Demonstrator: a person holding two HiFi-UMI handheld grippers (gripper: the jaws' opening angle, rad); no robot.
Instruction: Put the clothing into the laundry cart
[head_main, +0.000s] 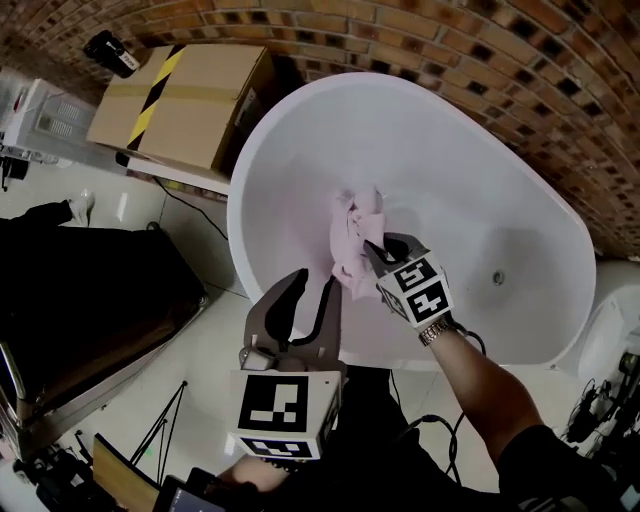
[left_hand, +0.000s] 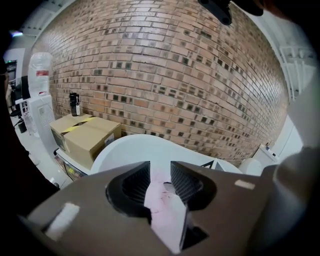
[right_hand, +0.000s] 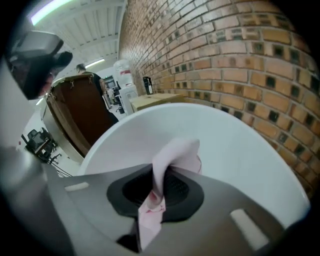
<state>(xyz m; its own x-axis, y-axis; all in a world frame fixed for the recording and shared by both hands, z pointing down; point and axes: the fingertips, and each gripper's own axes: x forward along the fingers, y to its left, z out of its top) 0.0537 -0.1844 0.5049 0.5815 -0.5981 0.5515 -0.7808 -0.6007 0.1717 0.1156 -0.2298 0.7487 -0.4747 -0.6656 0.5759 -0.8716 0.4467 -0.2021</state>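
Observation:
A pale pink garment (head_main: 352, 235) hangs over the inside of a white bathtub (head_main: 470, 180), bunched upward. My right gripper (head_main: 372, 250) is shut on it; in the right gripper view the cloth (right_hand: 180, 152) rises out of the closed right gripper (right_hand: 160, 187). My left gripper (head_main: 308, 290) stands open just left of and below the garment, over the tub's near rim, with nothing pinched. In the left gripper view the pink cloth (left_hand: 162, 205) shows through the gap of the left gripper (left_hand: 160, 182). The black laundry cart (head_main: 90, 300) stands on the floor to the left.
A cardboard box (head_main: 180, 100) with black-and-yellow tape sits on a low shelf behind the tub's left end. A brick wall (head_main: 480, 40) curves round the back. A white fixture (head_main: 615, 320) stands at the right, with cables on the floor below it.

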